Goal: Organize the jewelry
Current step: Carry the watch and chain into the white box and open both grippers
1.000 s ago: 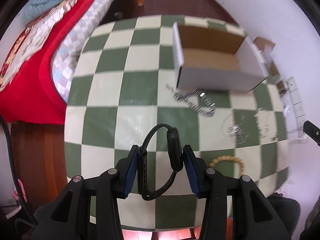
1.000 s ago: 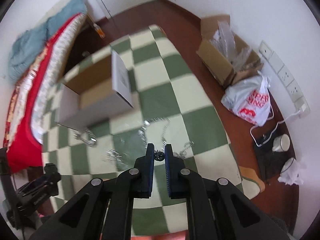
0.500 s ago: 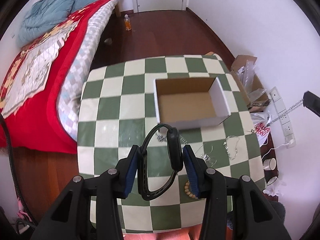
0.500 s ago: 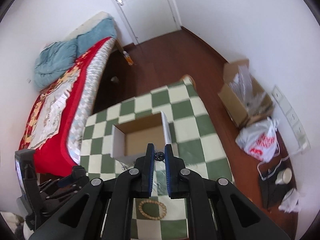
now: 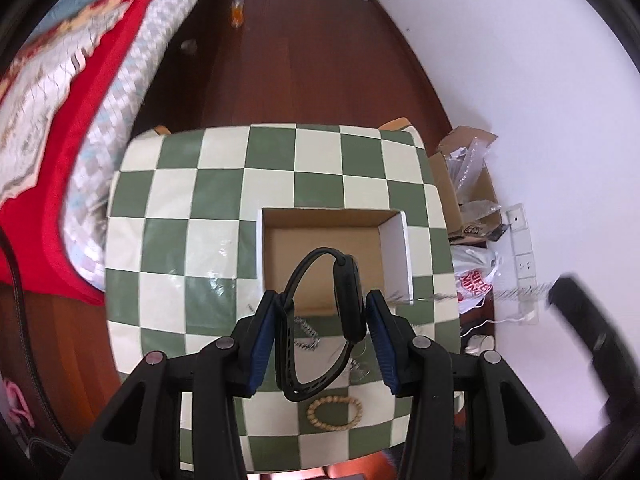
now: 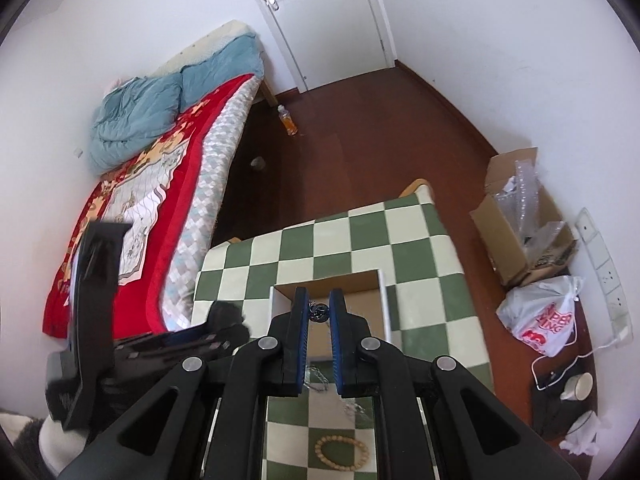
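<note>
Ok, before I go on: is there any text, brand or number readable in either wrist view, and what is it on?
"SUPER KING", partly creased, my best reading: red print on the white plastic bag on the floor right of the table; also seen in the left wrist view.
Dark printed patch on the cardboard box beside it: too blurred to read.
Orange bottle near the bed: label too small to read.
Nothing readable on the open box on the table.

Home bedroom — bed [image 6: 160, 184], door [image 6: 320, 16], wooden floor [image 5: 320, 80]

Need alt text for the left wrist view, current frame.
Left gripper holds a black wristband between its jaws above an open cardboard box on a green-checked table. A beaded bracelet and silver chains lie below.
</note>
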Demonstrator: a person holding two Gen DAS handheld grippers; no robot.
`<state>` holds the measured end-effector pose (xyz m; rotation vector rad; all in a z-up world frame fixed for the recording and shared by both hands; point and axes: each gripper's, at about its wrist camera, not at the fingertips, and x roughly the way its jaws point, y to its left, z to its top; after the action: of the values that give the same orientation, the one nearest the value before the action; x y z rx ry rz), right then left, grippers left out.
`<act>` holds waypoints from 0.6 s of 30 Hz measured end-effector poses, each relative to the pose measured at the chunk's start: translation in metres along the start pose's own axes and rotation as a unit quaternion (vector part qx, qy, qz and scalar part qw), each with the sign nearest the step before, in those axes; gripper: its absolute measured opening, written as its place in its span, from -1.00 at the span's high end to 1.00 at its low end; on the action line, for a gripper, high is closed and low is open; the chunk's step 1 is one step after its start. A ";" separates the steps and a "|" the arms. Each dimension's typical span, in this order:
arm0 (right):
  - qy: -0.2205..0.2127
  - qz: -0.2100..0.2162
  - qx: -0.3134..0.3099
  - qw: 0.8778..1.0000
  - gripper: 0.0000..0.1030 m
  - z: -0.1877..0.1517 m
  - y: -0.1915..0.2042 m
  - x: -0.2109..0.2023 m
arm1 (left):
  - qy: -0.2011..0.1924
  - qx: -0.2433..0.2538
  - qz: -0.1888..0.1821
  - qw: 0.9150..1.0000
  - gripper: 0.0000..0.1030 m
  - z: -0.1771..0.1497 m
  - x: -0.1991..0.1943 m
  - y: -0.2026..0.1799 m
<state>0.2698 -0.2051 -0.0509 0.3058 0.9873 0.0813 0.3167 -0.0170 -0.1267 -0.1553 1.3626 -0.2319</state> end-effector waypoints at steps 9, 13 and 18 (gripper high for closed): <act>0.078 -0.006 0.003 0.997 0.80 -0.002 -0.001 0.101 | 0.084 -0.103 -0.061 0.989 0.20 0.033 0.072 0.028; 0.108 -0.017 0.012 0.994 0.80 -0.004 -0.016 0.143 | 0.115 -0.138 -0.068 0.981 0.18 0.042 0.099 0.039; 0.151 -0.037 0.017 0.988 0.78 -0.002 -0.035 0.183 | 0.122 -0.131 -0.062 0.982 0.13 0.052 0.106 0.036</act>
<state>0.3666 -0.2004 -0.2096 0.2926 1.3001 0.0442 0.3903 -0.0103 -0.2259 -0.4444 1.6265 -0.1782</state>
